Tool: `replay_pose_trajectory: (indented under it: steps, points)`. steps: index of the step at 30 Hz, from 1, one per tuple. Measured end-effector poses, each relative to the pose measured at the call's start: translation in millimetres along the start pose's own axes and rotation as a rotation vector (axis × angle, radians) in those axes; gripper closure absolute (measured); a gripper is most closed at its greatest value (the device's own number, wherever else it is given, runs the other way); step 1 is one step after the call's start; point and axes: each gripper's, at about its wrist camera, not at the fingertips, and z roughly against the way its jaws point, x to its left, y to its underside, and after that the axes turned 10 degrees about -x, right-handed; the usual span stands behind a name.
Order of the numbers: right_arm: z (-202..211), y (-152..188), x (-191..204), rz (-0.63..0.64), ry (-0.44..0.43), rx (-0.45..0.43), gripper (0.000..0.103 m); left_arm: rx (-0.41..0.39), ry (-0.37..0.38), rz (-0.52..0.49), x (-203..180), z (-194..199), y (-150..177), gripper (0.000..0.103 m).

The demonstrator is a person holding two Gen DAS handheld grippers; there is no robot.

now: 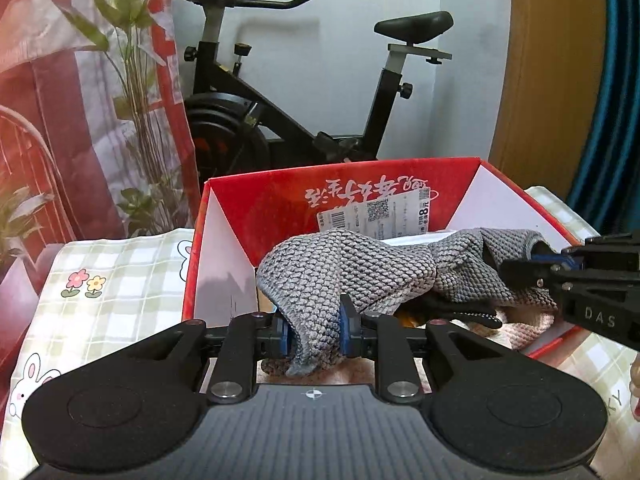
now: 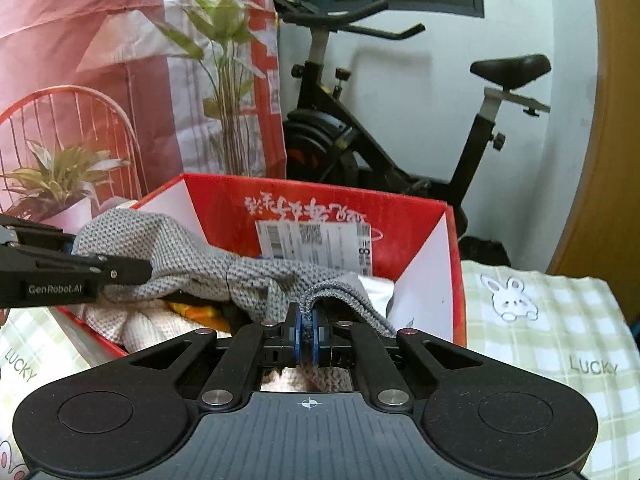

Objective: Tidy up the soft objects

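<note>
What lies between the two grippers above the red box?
The grey knitted cloth spans the stretch: the left gripper pinches one end, the right gripper the other, above the red box. Both wrist views show it.

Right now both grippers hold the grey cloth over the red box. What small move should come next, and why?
Probably lower both grippers a little and then open them. The left gripper and right gripper each pinch an end of the cloth, which already hangs above other soft things inside the box, so it seems ready to drop in.
</note>
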Motion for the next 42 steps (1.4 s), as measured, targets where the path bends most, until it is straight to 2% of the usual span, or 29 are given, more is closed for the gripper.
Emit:
replay_pose_trajectory:
  steps: [3, 5, 7, 8, 10, 12, 15, 17, 21, 25, 28, 33, 42]
  points:
    - [0.4, 1.8, -0.1, -0.005, 0.001, 0.014, 0.097, -0.008, 0.001, 0.01, 0.2, 2.0, -1.9, 0.071]
    - [1.3, 2.3, 0.5, 0.001, 0.005, 0.022, 0.094, -0.01, 0.012, 0.023, 1.3, 5.0, -2.6, 0.06]
    - [2.9, 4.2, 0.9, 0.008, 0.011, 0.032, 0.091, -0.02, 0.014, 0.028, 2.0, 9.5, -3.2, 0.037]
    - [4.3, 4.7, 0.4, 0.009, 0.013, 0.034, 0.088, -0.028, 0.013, 0.027, 1.6, 12.6, -3.0, 0.03]
    - [7.4, 6.0, -0.1, 0.015, 0.022, 0.034, 0.083, -0.042, 0.0, 0.019, -0.8, 17.1, -3.1, 0.011]
    - [10.9, 7.2, -0.4, 0.021, 0.03, 0.034, 0.078, -0.054, -0.015, 0.013, -3.5, 21.1, -3.9, 0.004]
    - [16.8, 8.6, -0.9, 0.025, 0.049, 0.027, 0.066, -0.053, -0.035, 0.007, -6.8, 24.7, -4.2, 0.0]
    - [21.6, 8.5, -3.4, 0.016, 0.065, 0.021, 0.045, -0.056, -0.045, 0.0, -8.3, 27.2, -3.3, 0.0]
    - [28.9, 8.6, -4.2, 0.023, 0.061, 0.017, 0.036, -0.052, -0.079, -0.013, -11.2, 31.6, -0.3, 0.0]
    - [33.5, 6.5, -3.8, 0.022, 0.081, 0.012, 0.017, -0.04, -0.152, -0.055, -14.5, 33.7, 1.4, 0.0]
    - [35.8, 5.6, -2.7, 0.023, 0.077, 0.009, 0.013, -0.055, -0.167, -0.068, -14.2, 39.9, 2.6, 0.0]
    - [39.0, 3.0, 1.1, 0.031, 0.084, 0.006, 0.001, -0.059, -0.148, 0.018, -5.4, 47.2, 3.1, 0.0]
    - [52.9, -8.0, 1.3, 0.014, 0.097, -0.003, 0.0, -0.105, -0.176, 0.059, -0.6, 69.4, -0.7, 0.0]
